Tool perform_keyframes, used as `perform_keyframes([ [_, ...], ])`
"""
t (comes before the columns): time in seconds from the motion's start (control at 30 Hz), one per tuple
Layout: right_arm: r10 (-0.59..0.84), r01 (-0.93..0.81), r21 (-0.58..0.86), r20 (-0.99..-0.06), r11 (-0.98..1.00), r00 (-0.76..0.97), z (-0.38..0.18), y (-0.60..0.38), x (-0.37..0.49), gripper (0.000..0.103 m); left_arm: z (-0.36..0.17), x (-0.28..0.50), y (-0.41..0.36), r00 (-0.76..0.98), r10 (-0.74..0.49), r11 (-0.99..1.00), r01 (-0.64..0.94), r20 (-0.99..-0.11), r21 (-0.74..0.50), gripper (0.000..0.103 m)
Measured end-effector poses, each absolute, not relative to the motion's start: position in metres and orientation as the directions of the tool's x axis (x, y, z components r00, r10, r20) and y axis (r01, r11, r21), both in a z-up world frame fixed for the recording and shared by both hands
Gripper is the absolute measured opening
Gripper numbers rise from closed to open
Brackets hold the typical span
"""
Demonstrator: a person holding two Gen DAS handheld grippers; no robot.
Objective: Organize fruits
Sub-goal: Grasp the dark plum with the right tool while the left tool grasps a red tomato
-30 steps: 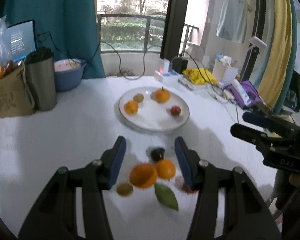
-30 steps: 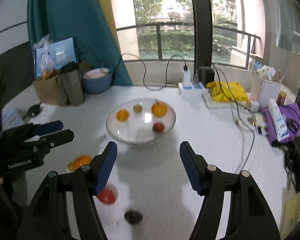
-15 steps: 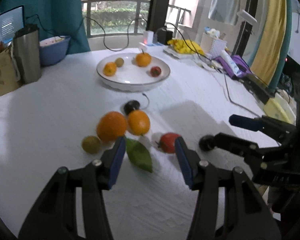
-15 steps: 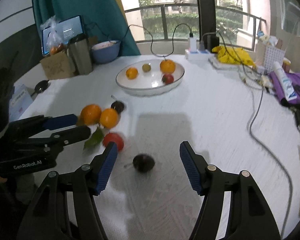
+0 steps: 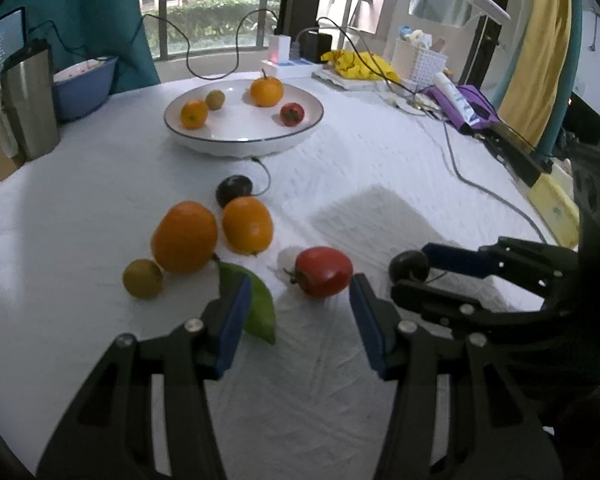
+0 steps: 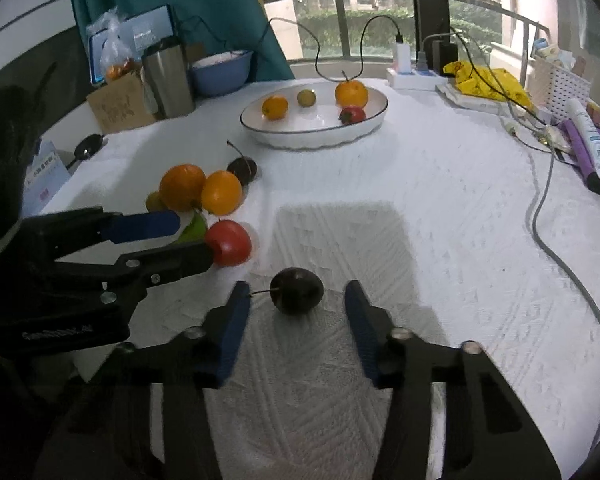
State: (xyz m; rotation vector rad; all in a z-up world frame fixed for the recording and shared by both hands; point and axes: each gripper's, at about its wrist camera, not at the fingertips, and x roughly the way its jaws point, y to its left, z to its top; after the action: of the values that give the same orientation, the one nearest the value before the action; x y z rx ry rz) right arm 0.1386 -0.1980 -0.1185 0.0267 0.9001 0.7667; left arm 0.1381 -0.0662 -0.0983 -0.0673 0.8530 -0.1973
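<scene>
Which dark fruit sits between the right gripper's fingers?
The dark plum alone on the cloth nearest the camera; the other dark plum lies beside the oranges.

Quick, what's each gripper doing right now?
Left gripper: open, red fruit just ahead, not held.
Right gripper: closing around dark fruit, pads not yet touching.

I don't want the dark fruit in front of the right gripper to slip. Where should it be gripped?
Grip the dark round fruit across its widest middle, coming down from the near side. Its stem points left toward one finger, so watch that. The right gripper is closing with the fruit between its fingers.
</scene>
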Motion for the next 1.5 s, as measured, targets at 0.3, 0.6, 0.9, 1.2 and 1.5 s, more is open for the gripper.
perform_keyframes([
  [0.3,0.623,-0.598,0.335,-0.688,0.728,0.373,-0.123,-0.2,0.146,0.031,-0.105,0.151,-0.078,0.611,-0.216,0.975,0.182,-0.761,-0.131,0.052],
  [0.6,0.648,-0.588,0.371,-0.664,0.719,0.373,-0.12,-0.211,0.153,0.03,-0.111,0.162,-0.085,0.604,-0.205,0.975,0.199,-0.77,-0.103,0.049],
  [0.9,0.635,-0.566,0.364,-0.656,0.74,0.407,-0.114,-0.222,0.163,0.031,-0.108,0.163,-0.088,0.601,-0.22,0.969,0.225,-0.769,-0.101,0.039],
  [1.2,0.627,-0.568,0.345,-0.649,0.747,0.431,-0.103,-0.223,0.176,0.031,-0.09,0.166,-0.089,0.628,-0.245,0.963,0.244,-0.739,-0.112,0.039],
  [1.5,0.622,-0.574,0.321,-0.633,0.753,0.462,-0.086,-0.219,0.198,0.031,-0.068,0.179,-0.078,0.663,-0.257,0.962,0.244,-0.703,-0.121,0.039],
])
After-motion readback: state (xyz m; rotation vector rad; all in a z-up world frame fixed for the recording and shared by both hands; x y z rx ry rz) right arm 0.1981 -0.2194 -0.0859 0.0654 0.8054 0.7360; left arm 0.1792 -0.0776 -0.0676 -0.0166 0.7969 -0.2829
